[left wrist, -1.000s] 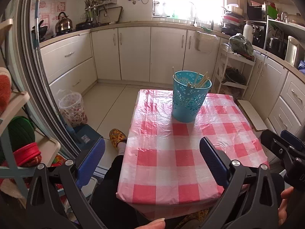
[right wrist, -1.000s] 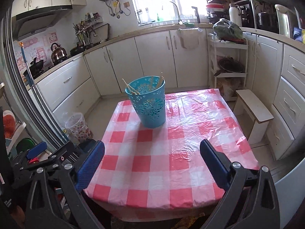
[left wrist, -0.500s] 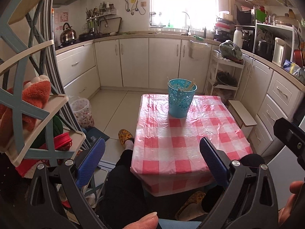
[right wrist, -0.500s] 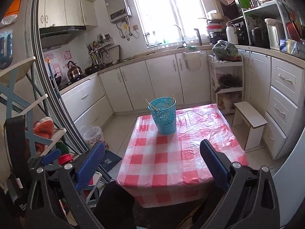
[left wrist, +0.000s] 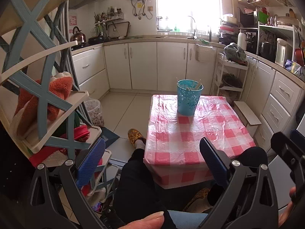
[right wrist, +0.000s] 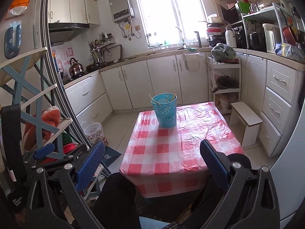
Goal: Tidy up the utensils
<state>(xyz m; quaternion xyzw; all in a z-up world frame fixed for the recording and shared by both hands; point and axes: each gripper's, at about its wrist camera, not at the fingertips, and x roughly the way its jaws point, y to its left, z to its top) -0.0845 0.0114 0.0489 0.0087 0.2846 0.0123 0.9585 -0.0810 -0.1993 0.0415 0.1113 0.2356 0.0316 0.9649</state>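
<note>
Kitchen table (left wrist: 192, 139) carrying 1 blue holder (left wrist: 189, 97).
2 grippers, left gripper (left wrist: 150, 159) and right gripper (right wrist: 152, 160), are hanging wide apart, gripping nothing; chopsticks (left wrist: 197, 85) uncountable.

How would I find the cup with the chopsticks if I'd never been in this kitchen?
Look for the low table with the red and white checked cloth in the middle of the floor. Near its far edge stands a blue cup with flower-shaped holes, chopsticks poking out. It is the only thing on the table.

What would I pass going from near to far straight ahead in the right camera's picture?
The open right claw → checked table → blue cup holding chopsticks → white cupboards → bright window.
</note>
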